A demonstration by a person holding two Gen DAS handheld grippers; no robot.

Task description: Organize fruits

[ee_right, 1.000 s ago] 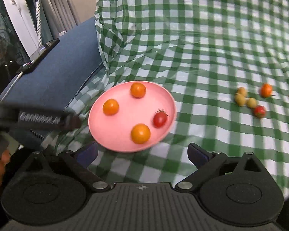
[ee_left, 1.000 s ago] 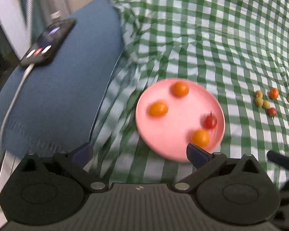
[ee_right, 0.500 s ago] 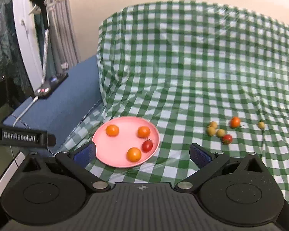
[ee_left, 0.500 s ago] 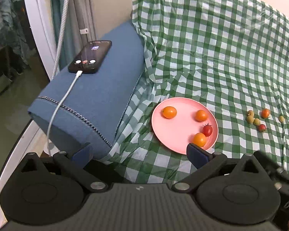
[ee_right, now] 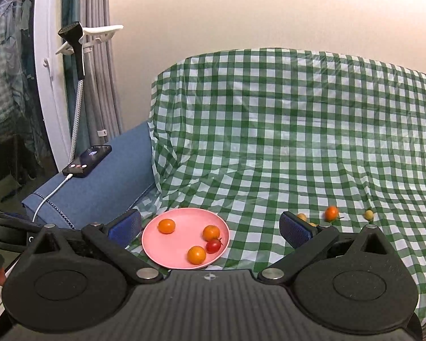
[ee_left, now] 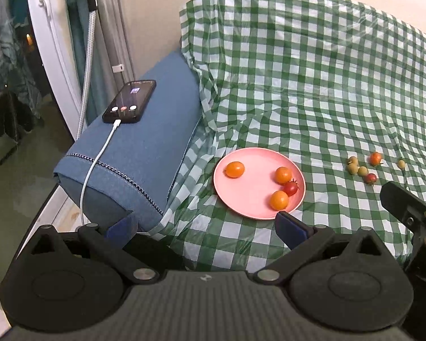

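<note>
A pink plate lies on the green checked cloth. It holds three orange tomatoes and one red tomato. A cluster of small loose fruits lies on the cloth to the plate's right; an orange one of them shows in the right wrist view. My left gripper is open and empty, held back from the plate. My right gripper is open and empty, also back from the plate and high above the cloth.
A blue cushion lies left of the plate with a phone on a white charging cable. A window frame and curtains stand at the left. The cloth rises to a wall behind.
Both grippers have pulled back and up from the plate, so the plate and fruits look smaller and farther. The fruits on the plate have shifted a little.
</note>
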